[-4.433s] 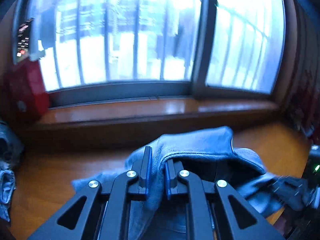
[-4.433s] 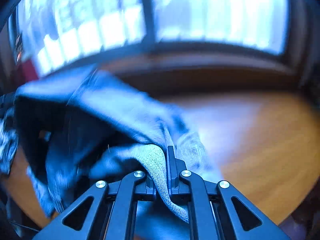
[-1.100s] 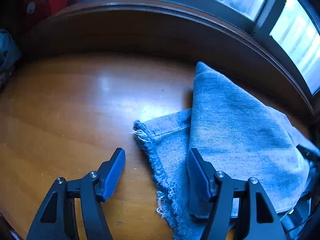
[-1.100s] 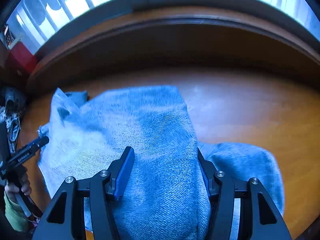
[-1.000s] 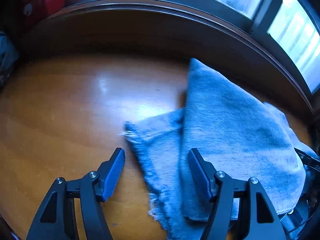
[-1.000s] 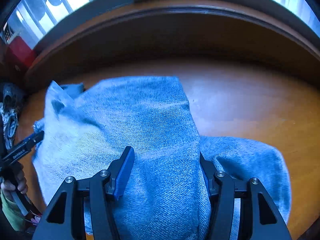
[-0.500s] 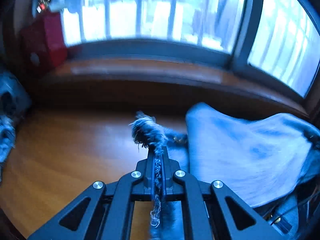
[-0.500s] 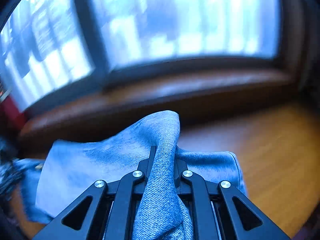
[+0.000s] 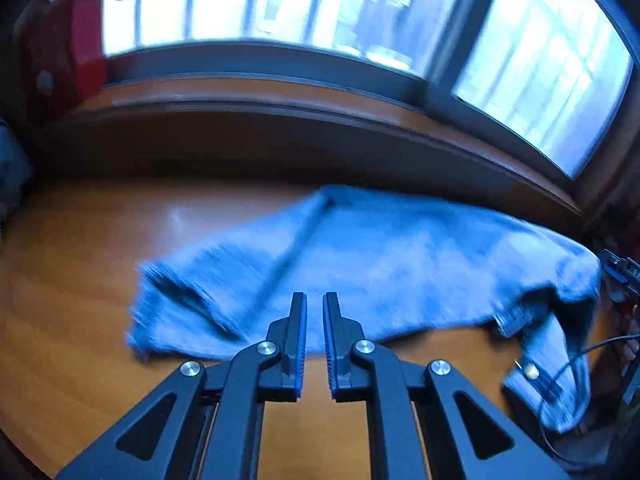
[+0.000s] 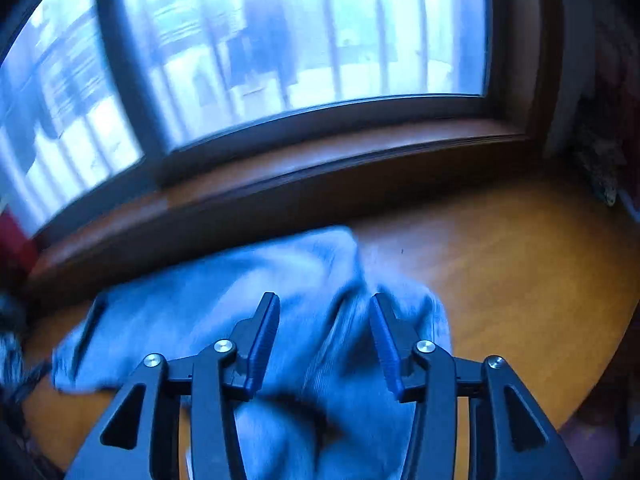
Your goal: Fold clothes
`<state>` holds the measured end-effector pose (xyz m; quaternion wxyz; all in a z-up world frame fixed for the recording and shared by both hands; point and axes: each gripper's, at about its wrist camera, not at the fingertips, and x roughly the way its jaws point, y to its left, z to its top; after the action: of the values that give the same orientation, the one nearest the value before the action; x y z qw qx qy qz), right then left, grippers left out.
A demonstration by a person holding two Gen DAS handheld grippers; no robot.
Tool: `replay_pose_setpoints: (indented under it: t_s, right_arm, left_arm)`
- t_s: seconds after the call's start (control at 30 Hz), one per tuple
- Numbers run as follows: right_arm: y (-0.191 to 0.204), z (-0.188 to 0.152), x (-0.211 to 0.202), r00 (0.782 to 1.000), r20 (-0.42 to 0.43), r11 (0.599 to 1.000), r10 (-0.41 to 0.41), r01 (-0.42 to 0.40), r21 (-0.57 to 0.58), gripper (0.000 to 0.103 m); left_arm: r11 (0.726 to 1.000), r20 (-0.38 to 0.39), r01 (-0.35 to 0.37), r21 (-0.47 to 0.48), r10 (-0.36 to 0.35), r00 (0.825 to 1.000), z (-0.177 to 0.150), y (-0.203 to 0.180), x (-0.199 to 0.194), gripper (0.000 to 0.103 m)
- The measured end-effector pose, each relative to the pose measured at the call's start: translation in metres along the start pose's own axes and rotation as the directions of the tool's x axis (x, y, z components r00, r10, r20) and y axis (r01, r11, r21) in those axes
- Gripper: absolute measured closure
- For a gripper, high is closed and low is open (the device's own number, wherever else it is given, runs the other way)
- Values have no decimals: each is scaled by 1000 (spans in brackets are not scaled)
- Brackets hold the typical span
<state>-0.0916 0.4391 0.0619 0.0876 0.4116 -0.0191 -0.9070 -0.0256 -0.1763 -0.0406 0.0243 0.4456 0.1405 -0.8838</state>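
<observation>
Although both views are smeared by motion, the denim garment is seen spread on the wooden table, just ahead of the left hand-held gripper and directly beneath and ahead of the right hand-held gripper. Nothing is held by either one: the jaws of the left hand-held gripper are parted by a narrow gap with bare table showing between them, and the jaws of the right hand-held gripper are spread wide above the cloth.

The garment is judged to be soft and limp yet fairly thick, so a pinched edge is expected to drag the rest along while the unsupported part sags. Slipping is thought unlikely, since the weave is coarse and the pads are ribbed. A frayed hem is seen ahead and to the left of the left hand-held gripper, and a good hold is probably offered at a corner there. A bunched part with a small metal button hangs at the table edge, to the far right of the left hand-held gripper; its weight may pull the cloth off. For the right hand-held gripper, the raised ridge between its jaws is judged the natural place to be pinched.
</observation>
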Motion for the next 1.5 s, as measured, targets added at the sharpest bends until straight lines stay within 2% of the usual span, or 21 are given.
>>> replay_pose_setpoints:
  t_s: [0.13,0.23,0.3,0.33,0.43,0.5,0.57,0.67,0.7,0.8,0.83,0.87,0.9,0.97,1.03,1.1,1.17,1.33,1.4,1.43,1.5]
  right_arm:
    - [25,-28,8,989,-120,993,90,-99,-71,55]
    - [36,-60,10,974,-196,986,114,-135,-99,55]
    - [36,-79,10,975,-213,990,63,-88,-113,55]
    - [32,-86,10,977,-212,991,31,-57,-118,55]
    - [11,-90,1,986,-164,996,-44,30,-87,55]
    - [-1,-86,2,986,-148,995,-75,64,-74,53]
    - [-12,-82,5,985,-136,993,-104,96,-64,53]
    - [-12,-82,21,981,-147,987,-130,114,-112,53]
    - [-11,-83,25,981,-145,985,-132,114,-126,53]
    - [-10,-89,41,978,-145,980,-150,128,-150,53]
    - [-11,-91,46,976,-147,979,-162,139,-152,53]
    - [-12,-92,50,974,-147,977,-170,148,-152,53]
    - [-14,-93,54,974,-148,977,-173,152,-147,53]
    - [-16,-93,61,973,-150,979,-173,154,-132,52]
    - [-18,-92,66,974,-147,981,-171,154,-116,52]
    - [-21,-91,72,976,-143,983,-166,153,-100,52]
    - [-22,-93,77,976,-146,985,-163,152,-86,52]
    - [-31,-93,88,977,-156,989,-145,142,-28,53]
    - [-34,-91,88,979,-157,991,-128,131,11,70]
    - [-36,-89,87,980,-157,992,-119,125,30,97]
    - [-34,-83,78,987,-136,993,-90,100,63,99]
  left_arm:
    - [992,-62,91,92,-85,994,-16,-35,7,96]
    - [968,-115,198,153,-182,977,-23,-69,15,96]
    - [943,-159,279,183,-252,955,-27,-95,22,96]
    - [932,-172,297,210,-263,949,-28,-108,24,96]
    - [903,-181,306,300,-261,948,-35,-139,26,96]
    - [892,-195,312,328,-260,946,-40,-154,26,96]
    - [889,-208,307,340,-248,946,-38,-165,31,96]
    - [879,-209,292,378,-227,951,-29,-185,39,96]
    - [864,-218,300,403,-227,949,-25,-195,43,96]
    - [811,-200,277,515,-201,959,-18,-231,48,96]
    - [786,-193,259,561,-180,964,-18,-245,51,95]
    - [772,-190,249,585,-168,967,-19,-252,53,88]
    - [758,-185,235,609,-152,971,-20,-260,55,72]
    - [740,-149,193,644,-127,981,-22,-271,58,57]
    - [733,-97,158,661,-125,987,-21,-277,56,53]
    - [735,-62,130,666,-119,991,-18,-281,56,42]
    - [729,-38,108,676,-111,993,-15,-284,57,37]
    - [682,-22,78,727,-90,996,-13,-296,73,37]
    - [680,-32,89,727,-95,995,-14,-297,79,37]
    - [688,-34,99,719,-108,994,-12,-295,77,37]
    - [704,-36,120,700,-133,990,-10,-289,72,37]
